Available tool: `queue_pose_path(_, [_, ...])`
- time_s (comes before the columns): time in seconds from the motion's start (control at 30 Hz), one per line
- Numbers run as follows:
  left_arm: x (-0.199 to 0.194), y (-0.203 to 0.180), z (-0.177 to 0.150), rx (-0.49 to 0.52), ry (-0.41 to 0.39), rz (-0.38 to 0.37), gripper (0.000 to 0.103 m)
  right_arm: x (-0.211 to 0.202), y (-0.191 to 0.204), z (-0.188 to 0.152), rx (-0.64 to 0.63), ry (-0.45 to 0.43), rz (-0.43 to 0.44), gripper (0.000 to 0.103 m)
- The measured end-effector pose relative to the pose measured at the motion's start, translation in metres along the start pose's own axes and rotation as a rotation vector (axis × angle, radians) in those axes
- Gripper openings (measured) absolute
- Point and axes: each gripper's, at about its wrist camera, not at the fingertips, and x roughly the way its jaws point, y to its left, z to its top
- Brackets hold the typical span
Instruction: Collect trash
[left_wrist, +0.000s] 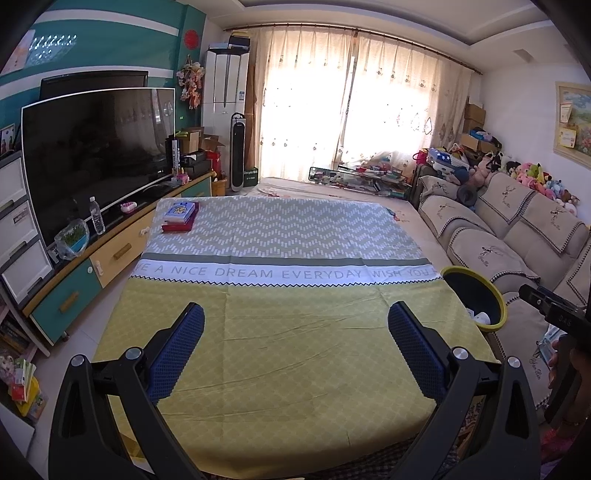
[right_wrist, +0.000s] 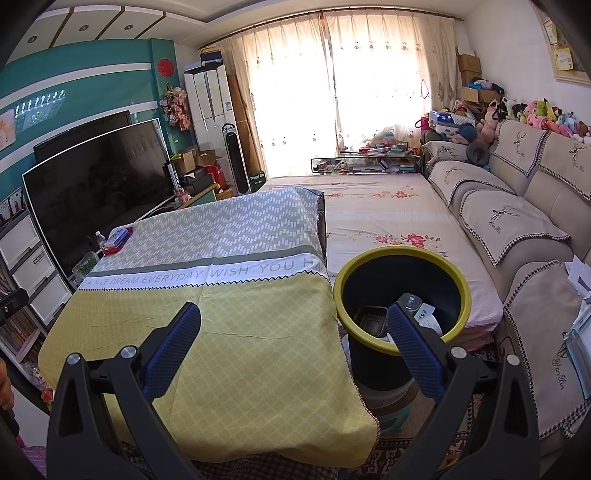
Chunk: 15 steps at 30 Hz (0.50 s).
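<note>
The trash bin (right_wrist: 402, 295) is a dark round bucket with a yellow-green rim, standing just beside the right edge of the table, between it and the low bed (right_wrist: 388, 221) with the floral sheet. Inside it lie a black tray-like container (right_wrist: 369, 318), a clear plastic piece (right_wrist: 412, 302) and some white scraps (right_wrist: 428, 321); what exactly these are is hard to make out. In the left wrist view only part of the bin shows, its lower side cut off by the table's edge.

The tablecloth (left_wrist: 280, 343) is yellow near the camera and grey zigzag farther off, with a white lettered band between. At its far left corner a blue-and-white box sits on a red box (left_wrist: 180, 218).

The left gripper (left_wrist: 295, 332) hangs over the yellow cloth, its blue-padded fingers spread wide with nothing between them. The right gripper (right_wrist: 293, 336) is likewise spread and empty, its right finger (right_wrist: 413, 347) overlapping the bin's rim in the view; contact cannot be told.
</note>
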Motion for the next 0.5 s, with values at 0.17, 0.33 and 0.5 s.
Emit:
queue_pose_path(0.17, [0.0016, 0.0006, 0.0003, -0.003, 0.002, 0.006, 0.098, 0.0011, -0.0003, -0.0004, 0.0, 0.005, 0.0, 0.096])
queue_pose_path(0.33, [0.0044, 0.0038, 0.0003, -0.023, 0.014, 0.004, 0.098, 0.0019, -0.0002, 0.0003, 0.001, 0.008, 0.001, 0.096])
queue_pose_path(0.5, [0.0094, 0.0067, -0.0004, -0.037, 0.026, -0.007, 0.098, 0.0034, 0.0, -0.0003, -0.001, 0.012, 0.001, 0.096])
